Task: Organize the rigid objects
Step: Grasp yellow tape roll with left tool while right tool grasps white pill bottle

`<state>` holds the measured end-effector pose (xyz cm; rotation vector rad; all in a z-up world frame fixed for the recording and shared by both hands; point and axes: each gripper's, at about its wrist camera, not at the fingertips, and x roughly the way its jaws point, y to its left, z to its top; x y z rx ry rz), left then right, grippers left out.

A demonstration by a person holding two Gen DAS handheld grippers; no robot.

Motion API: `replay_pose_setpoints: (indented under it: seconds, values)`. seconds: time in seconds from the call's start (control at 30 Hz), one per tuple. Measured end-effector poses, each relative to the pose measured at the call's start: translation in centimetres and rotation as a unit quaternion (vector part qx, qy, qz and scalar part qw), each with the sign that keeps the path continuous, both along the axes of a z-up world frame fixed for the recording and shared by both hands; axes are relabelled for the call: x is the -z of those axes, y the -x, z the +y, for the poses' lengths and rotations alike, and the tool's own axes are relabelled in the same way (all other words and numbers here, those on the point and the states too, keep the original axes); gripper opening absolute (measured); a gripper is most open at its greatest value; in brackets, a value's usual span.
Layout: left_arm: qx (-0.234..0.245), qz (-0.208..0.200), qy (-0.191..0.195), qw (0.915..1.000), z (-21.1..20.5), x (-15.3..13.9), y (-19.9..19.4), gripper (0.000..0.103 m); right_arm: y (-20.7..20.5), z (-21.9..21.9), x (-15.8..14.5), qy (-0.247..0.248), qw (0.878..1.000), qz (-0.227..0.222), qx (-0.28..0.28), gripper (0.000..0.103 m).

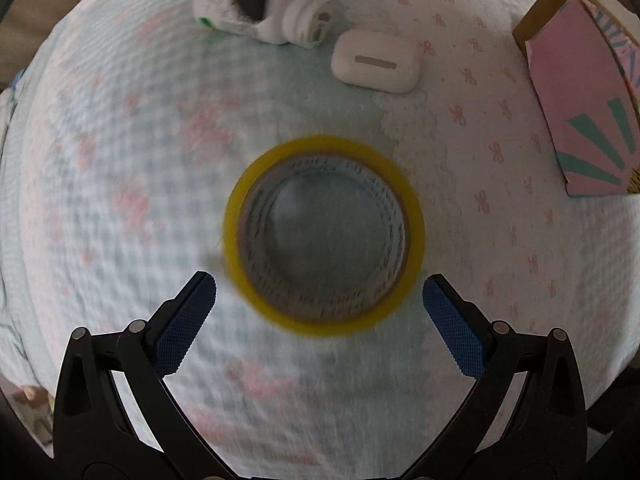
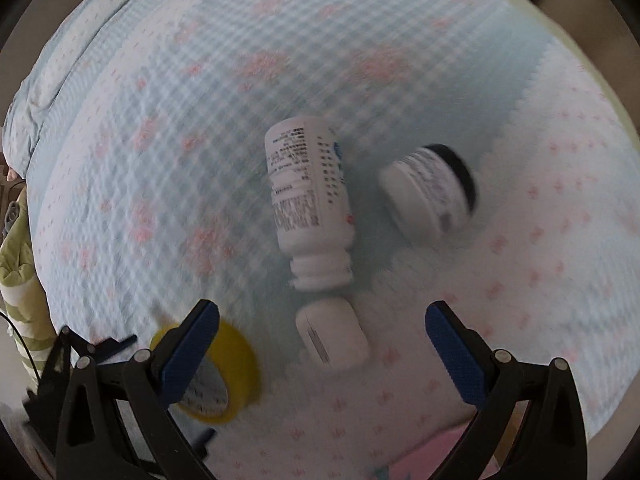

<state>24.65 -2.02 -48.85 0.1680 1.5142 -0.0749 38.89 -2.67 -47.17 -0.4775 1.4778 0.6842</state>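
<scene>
A yellow roll of tape point(image 1: 324, 236) lies flat on the bedspread, just ahead of my open, empty left gripper point(image 1: 319, 292); its near rim sits between the fingertips. In the right wrist view a white pill bottle point(image 2: 310, 204) lies on its side, a small white jar with a black lid point(image 2: 430, 190) to its right, and a small white case point(image 2: 332, 334) just ahead of my open, empty right gripper point(image 2: 322, 320). The tape roll point(image 2: 224, 376) shows behind the right gripper's left finger.
A white earbuds case point(image 1: 376, 61) and a white rolled bundle point(image 1: 296, 20) lie farther away on the checked bedspread point(image 1: 120, 160). A pink and teal box point(image 1: 580, 96) stands at the right. The left gripper's black frame point(image 2: 52, 364) shows at the lower left.
</scene>
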Motion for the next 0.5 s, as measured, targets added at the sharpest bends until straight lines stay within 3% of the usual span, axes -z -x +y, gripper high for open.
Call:
replay_pose_setpoints:
  seconds: [0.33,0.4,0.5]
  values:
    - [-0.008,0.017,0.0,0.9998,-0.9,2.3,-2.7,0.103,-2.1,5.0,2.7,0.01,0.999,-0.002,-0.043,0.101]
    - [-0.008,0.02,0.0,0.9998,-1.1,2.8,-2.9,0.103,-2.3,6.2,2.9,0.016,0.998,-0.006,-0.056,0.096]
    - [-0.004,0.024,-0.011,0.9996,-1.5,3.3,-3.2,0.103,-3.0,7.6,3.7,0.04,0.997,-0.007,-0.067,0.079]
